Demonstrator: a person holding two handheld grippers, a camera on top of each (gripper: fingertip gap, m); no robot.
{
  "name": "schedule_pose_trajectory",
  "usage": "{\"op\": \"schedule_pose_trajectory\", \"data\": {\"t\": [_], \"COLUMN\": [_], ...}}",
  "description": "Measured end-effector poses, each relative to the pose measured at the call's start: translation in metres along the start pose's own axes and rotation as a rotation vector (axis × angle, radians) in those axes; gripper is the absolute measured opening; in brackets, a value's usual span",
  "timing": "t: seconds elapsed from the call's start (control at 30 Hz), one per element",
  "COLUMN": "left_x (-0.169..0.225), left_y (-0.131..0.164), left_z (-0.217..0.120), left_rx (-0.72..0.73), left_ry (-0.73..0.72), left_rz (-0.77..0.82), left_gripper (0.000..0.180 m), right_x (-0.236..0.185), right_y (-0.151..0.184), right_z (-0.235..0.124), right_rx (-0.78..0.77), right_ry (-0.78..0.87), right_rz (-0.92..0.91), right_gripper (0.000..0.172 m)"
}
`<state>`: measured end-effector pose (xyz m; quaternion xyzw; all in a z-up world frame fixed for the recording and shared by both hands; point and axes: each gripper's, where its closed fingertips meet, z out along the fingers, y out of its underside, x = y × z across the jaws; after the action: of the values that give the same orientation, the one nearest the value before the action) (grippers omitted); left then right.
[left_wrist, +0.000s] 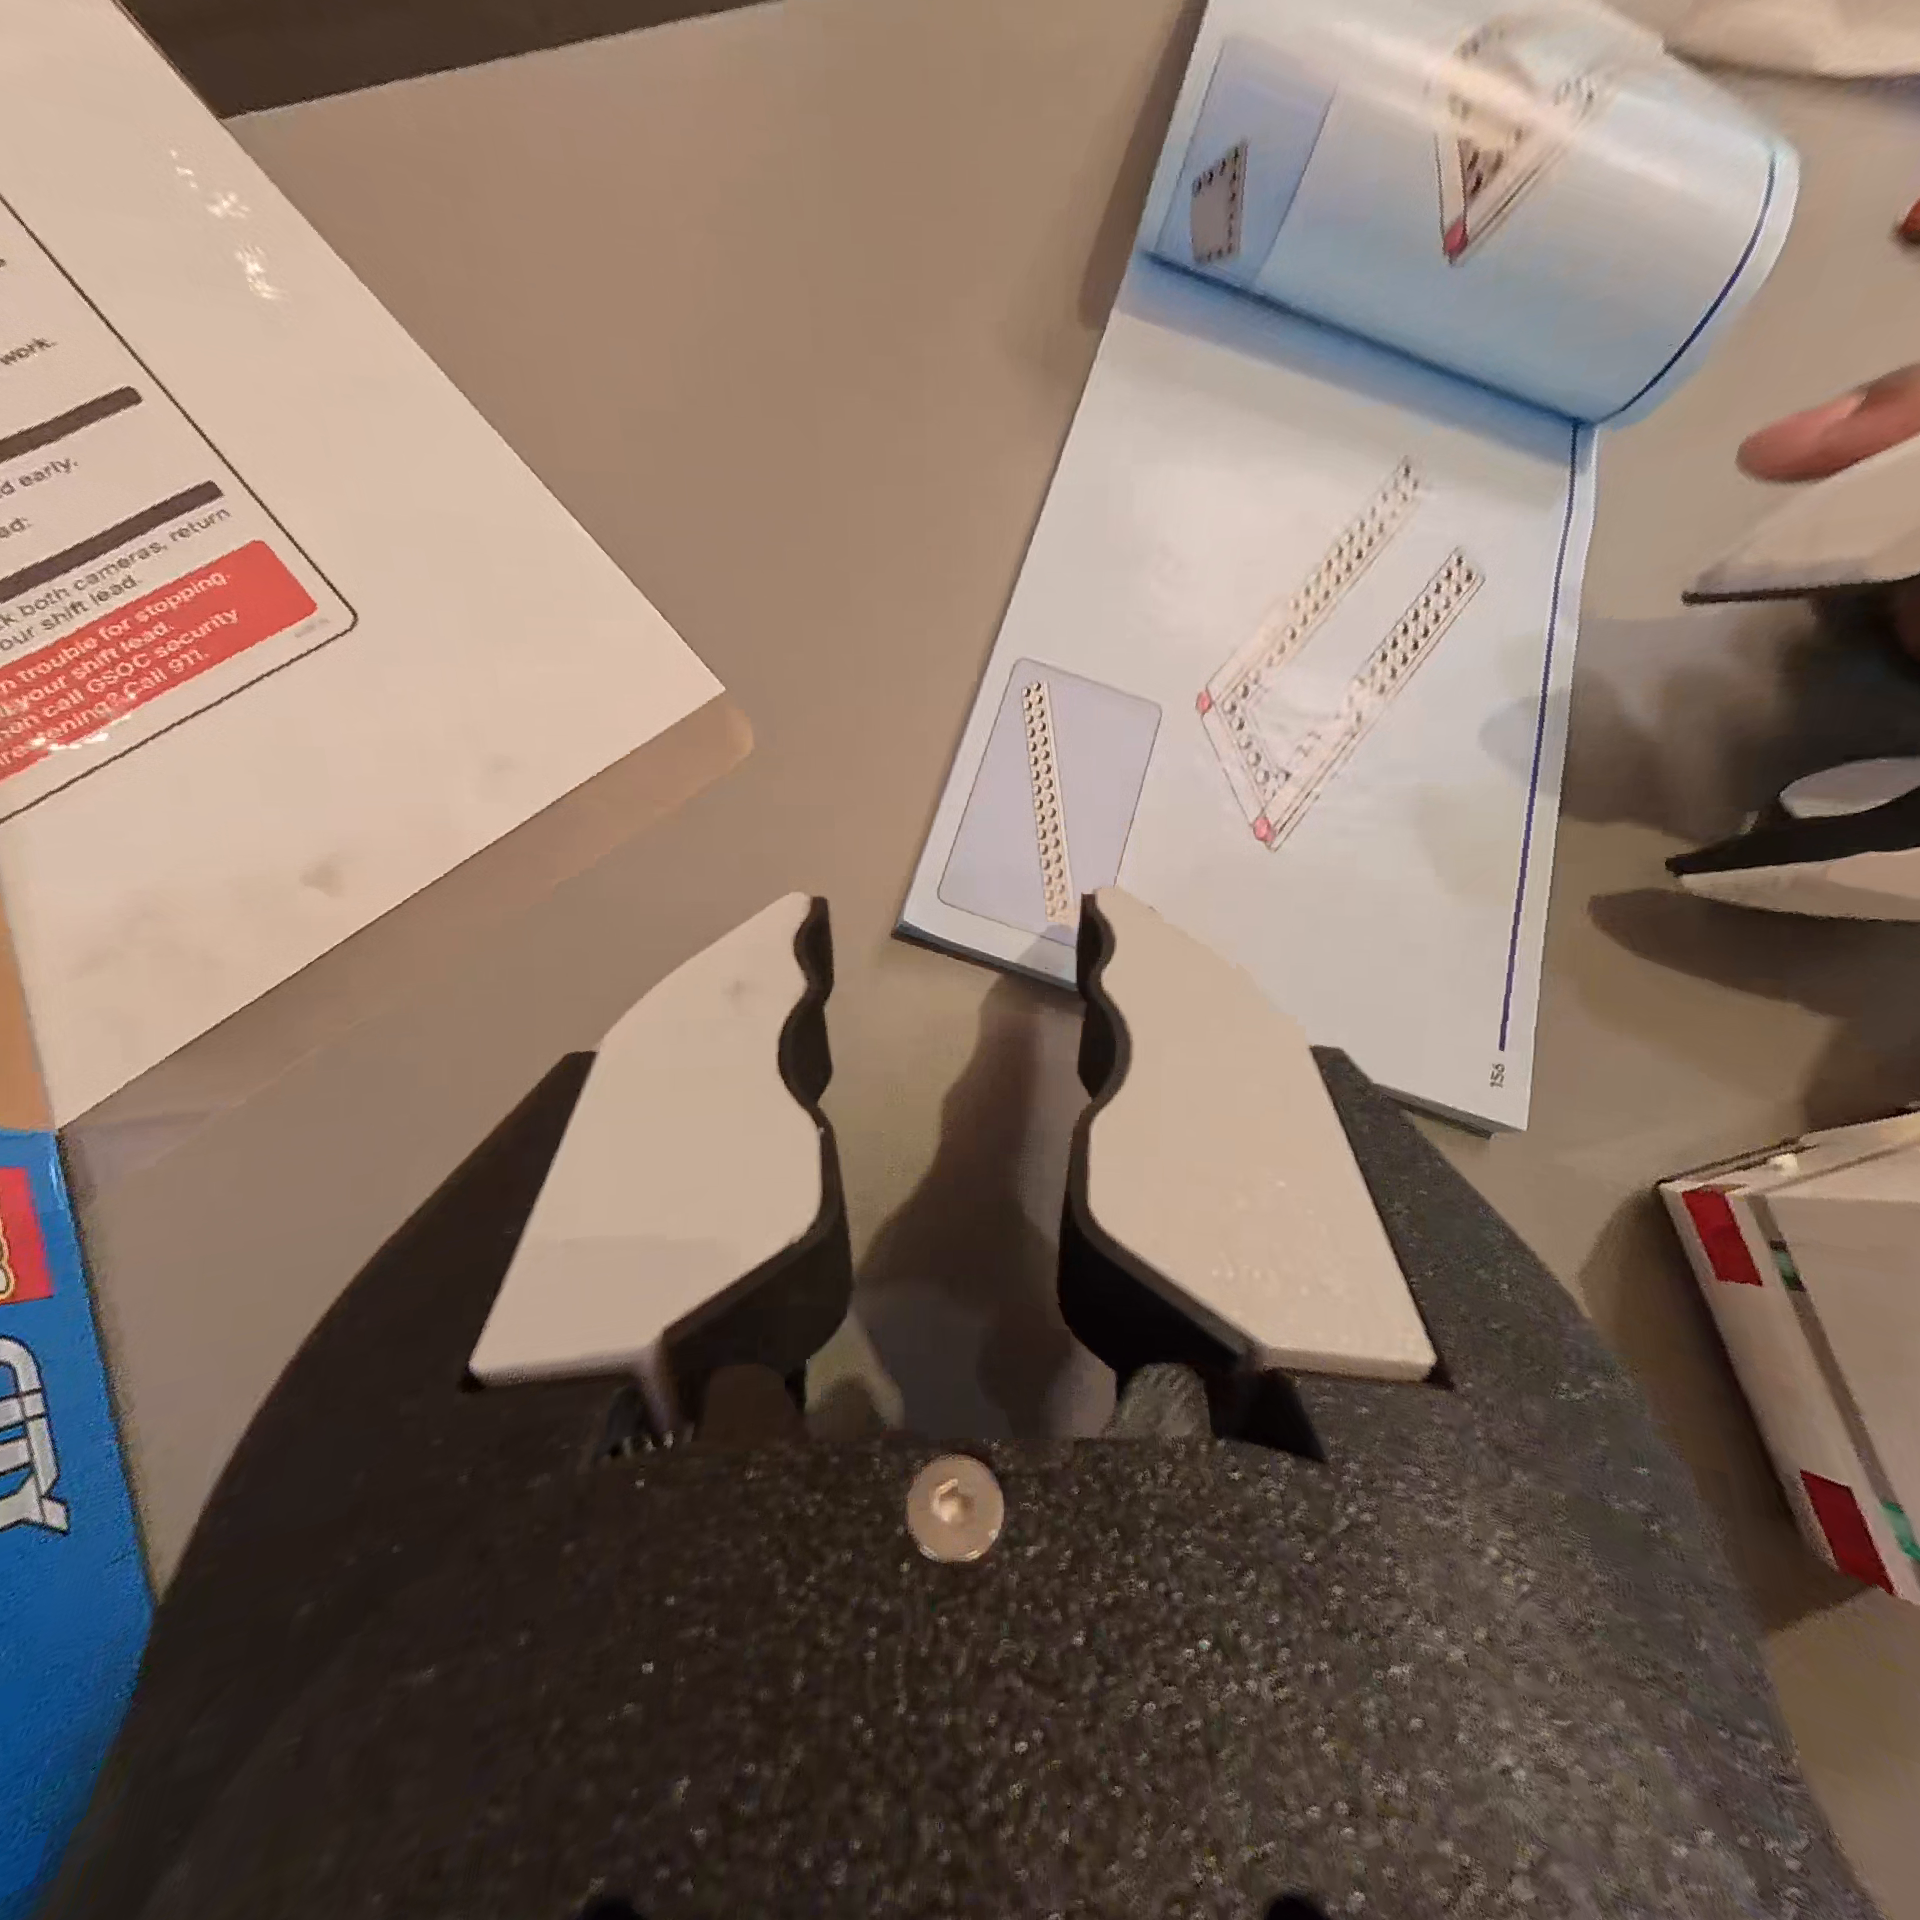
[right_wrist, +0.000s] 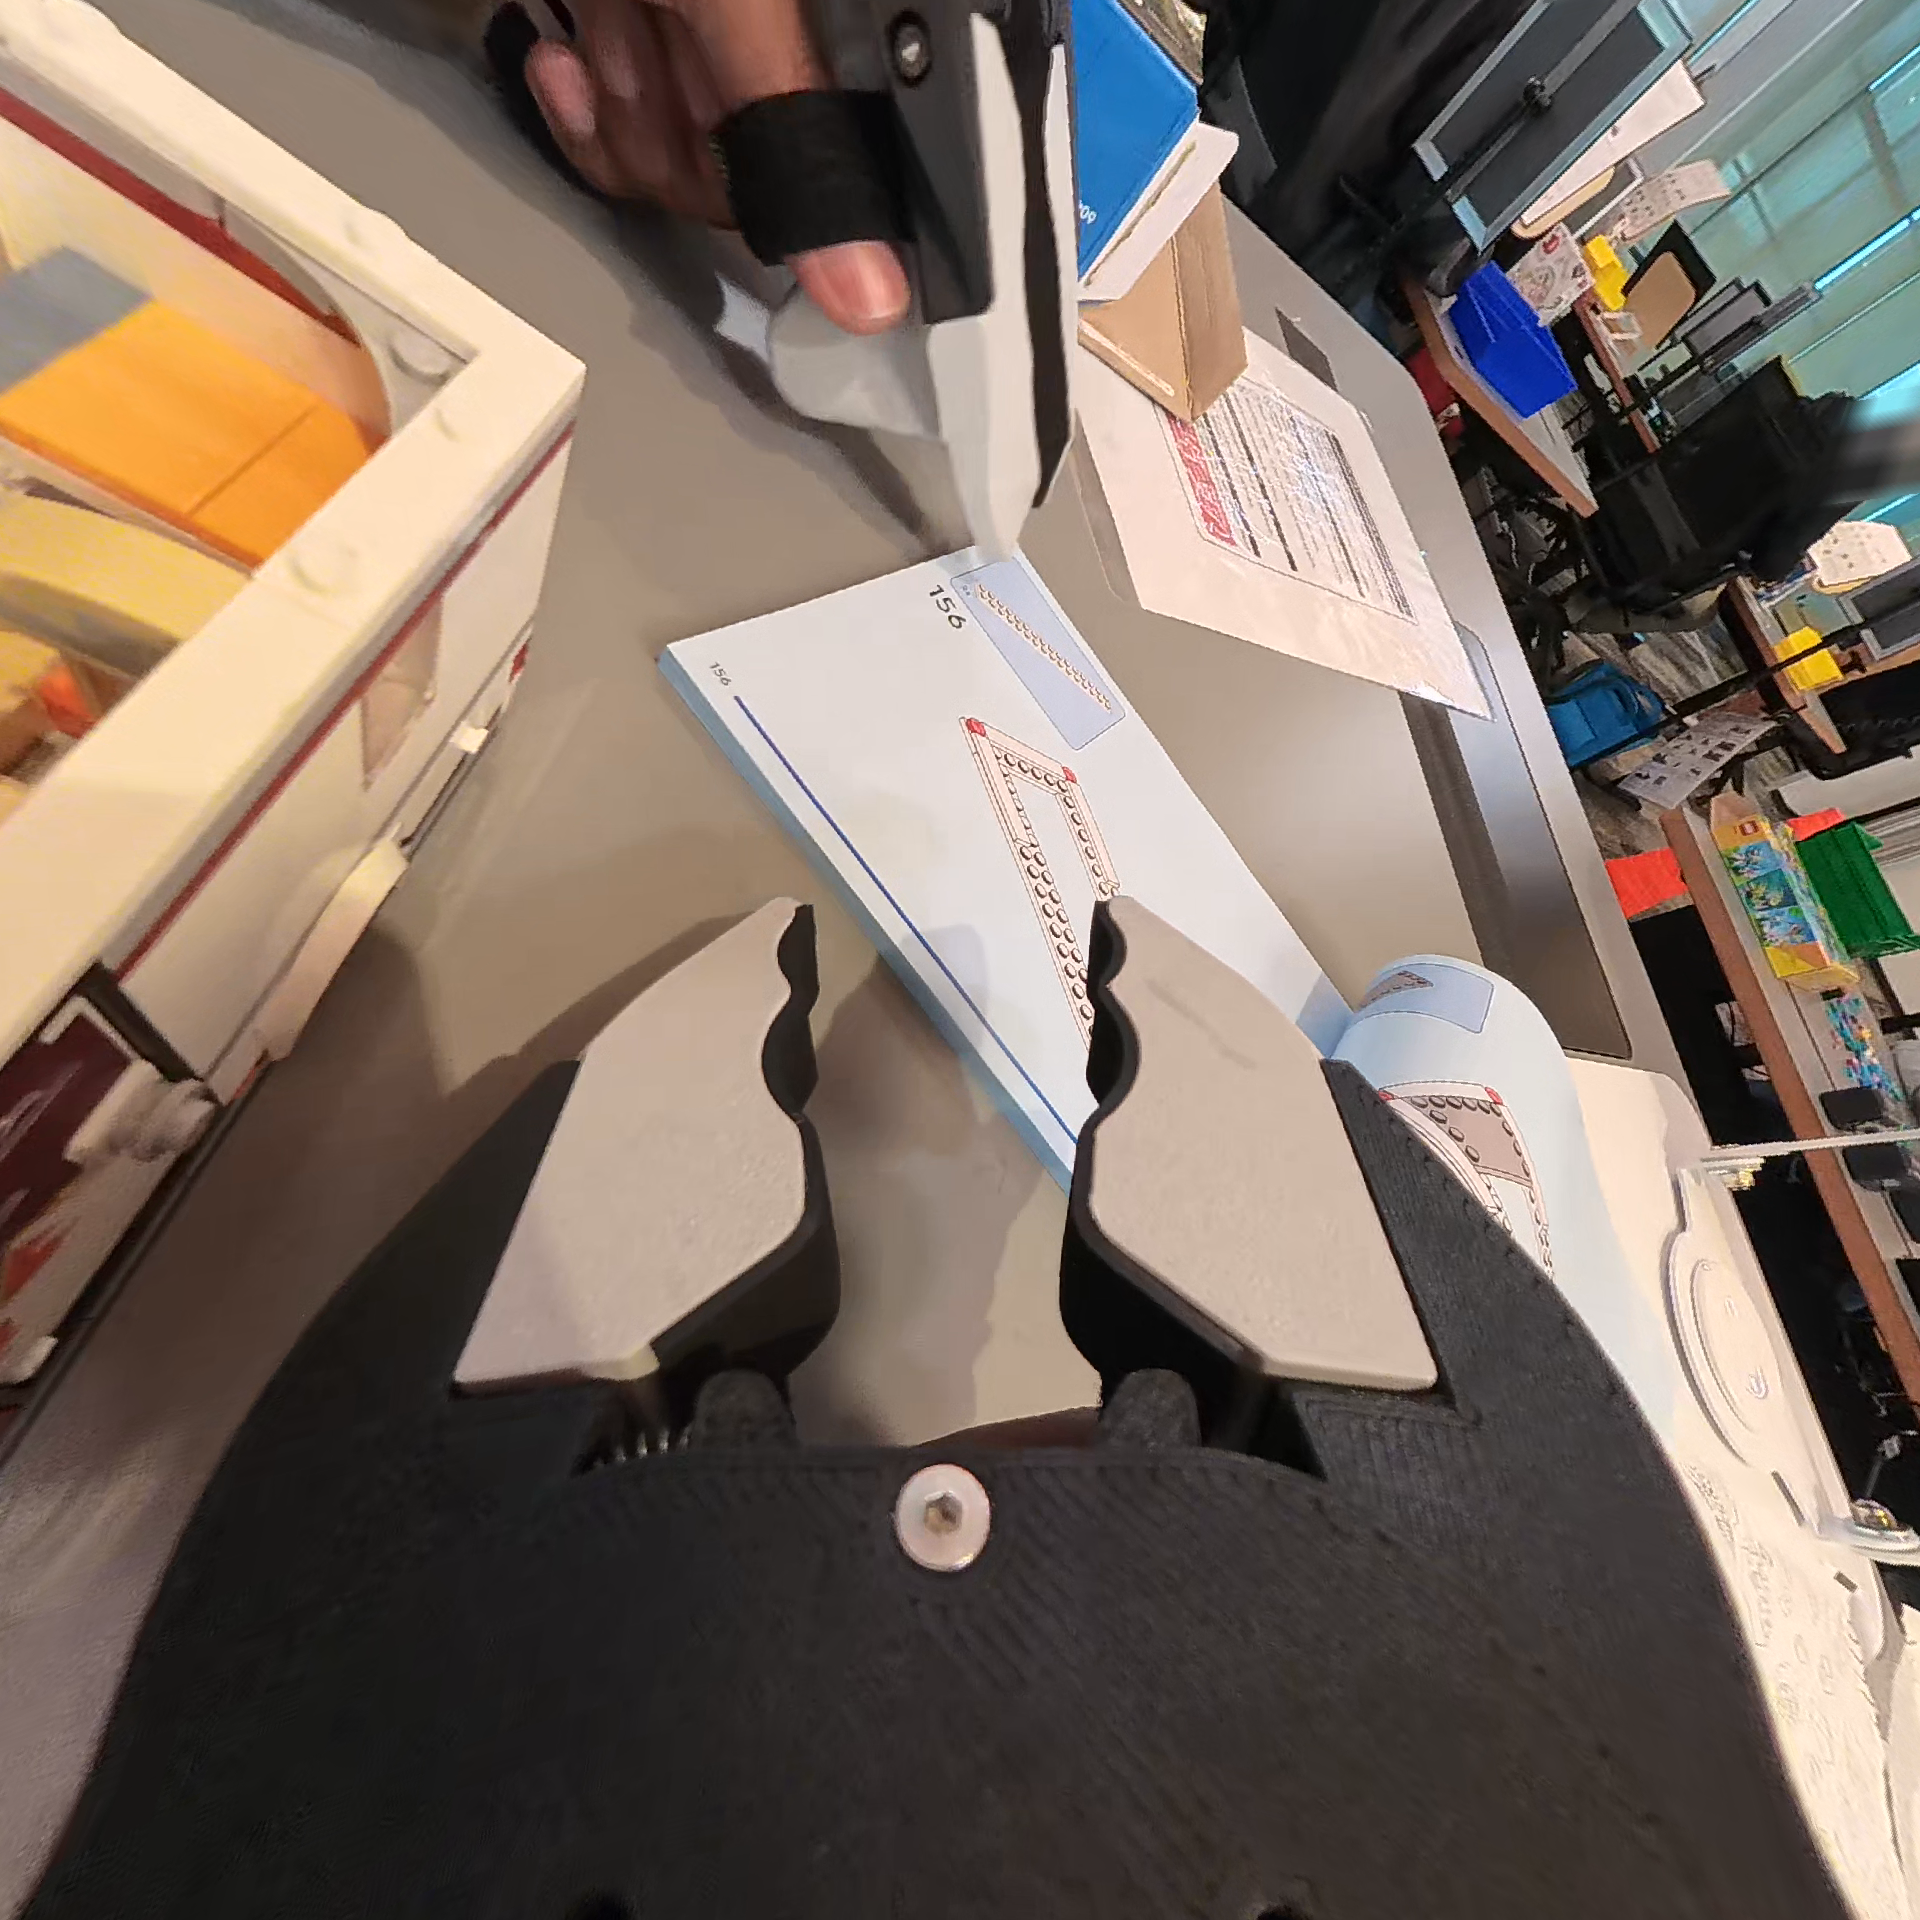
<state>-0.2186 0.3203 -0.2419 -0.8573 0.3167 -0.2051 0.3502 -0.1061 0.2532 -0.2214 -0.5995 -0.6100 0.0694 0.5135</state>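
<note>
Left fingers: the left gripper (left_wrist: 954, 914) had its two grey fingers spread apart with nothing between them, only bare table showing in the gap.
Left surroundings: its right fingertip (left_wrist: 1117, 920) hung over the near corner of an open booklet (left_wrist: 1340, 914); whether it touched the paper could not be told.
Right fingers: the right gripper (right_wrist: 951, 920) was also spread and held nothing; the booklet's (right_wrist: 935, 790) edge with a blue line ran through the gap, below the fingers.
Booklet: light blue, lying flat on the grey table (left_wrist: 831, 436), open at a page with brick drawings, its far pages curled up in a roll (left_wrist: 1538, 239).
Left side: a laminated white sheet (left_wrist: 343, 499) lay well apart from the booklet, and a blue box (left_wrist: 62, 1507) sat at the near left edge.
Right side: a white brick model with red stripes (right_wrist: 260, 665) stood near the booklet.
Hand: a hand (right_wrist: 727, 135) gripped the left gripper in the right wrist view.
</note>
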Motion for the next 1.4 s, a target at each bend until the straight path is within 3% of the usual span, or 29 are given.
{"op": "schedule_pose_trajectory", "data": {"t": [0.77, 0.97, 1.23, 1.4], "left_x": [0.015, 0.015, 0.002, 0.0], "left_y": [-0.002, -0.004, -0.008, -0.008], "left_z": [0.0, -0.001, 0.0, 0.0], "left_rx": [-0.013, -0.003, 0.044, 0.049], "left_ry": [0.013, -0.001, -0.028, -0.044], "left_rz": [0.117, 0.132, 0.022, 0.012], "left_gripper": [0.042, 0.033, 0.002, 0.0], "right_x": [0.0, 0.0, 0.0, -0.001], "right_y": [0.001, 0.001, 0.001, 0.001], "right_z": [0.001, 0.002, 0.002, 0.001], "right_rx": [-0.015, -0.016, -0.016, -0.01], "right_ry": [0.006, 0.006, 0.006, 0.01], "right_rz": [-0.007, -0.006, -0.007, -0.017], "right_gripper": [0.05, 0.05, 0.05, 0.05]}}
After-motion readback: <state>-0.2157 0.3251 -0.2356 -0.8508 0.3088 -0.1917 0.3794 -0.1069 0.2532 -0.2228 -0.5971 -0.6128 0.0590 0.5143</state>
